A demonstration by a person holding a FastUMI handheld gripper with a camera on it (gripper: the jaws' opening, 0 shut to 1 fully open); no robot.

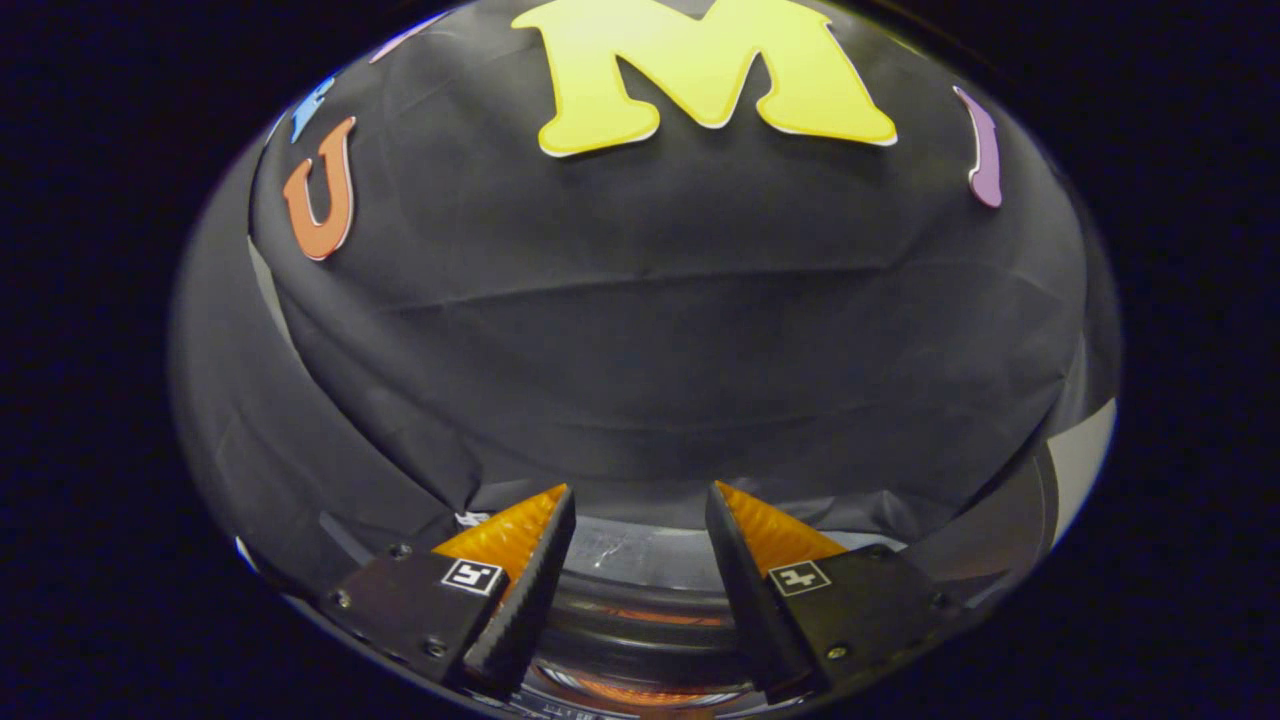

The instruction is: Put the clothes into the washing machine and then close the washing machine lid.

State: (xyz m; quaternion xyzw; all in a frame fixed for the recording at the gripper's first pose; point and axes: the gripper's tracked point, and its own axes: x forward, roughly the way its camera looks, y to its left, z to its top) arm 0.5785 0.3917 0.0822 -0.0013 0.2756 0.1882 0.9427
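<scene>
In the gripper view we see the gripper point(640, 495) held high and tilted up, so that most of what lies ahead is the booth's black cloth wall point(680, 350), hanging in soft folds. The two fingers stand apart with a clear gap between them and nothing in it, so we read the jaws as open and empty. Below and between the fingers sits a pale, rounded surface with darker curved bands under it, which we take for the top rim of the washing machine point(640, 590); a warm orange glow shows low inside those bands, but we cannot tell whether that is clothing in the drum or only a reflection. We cannot make out the lid, nor say whether the opening is covered. No garment is pinched by the fingers. We judge that the gripper is carried this way because it hovers just above the machine, near its front edge, free to come down on whatever the next step needs, either more clothes or the lid. The spread fingers suit that: they are ready to close round a fold of cloth or a lid edge. How far the task has got we cannot judge from this angle, since the drum's inside is mostly hidden beneath the fingers.
</scene>
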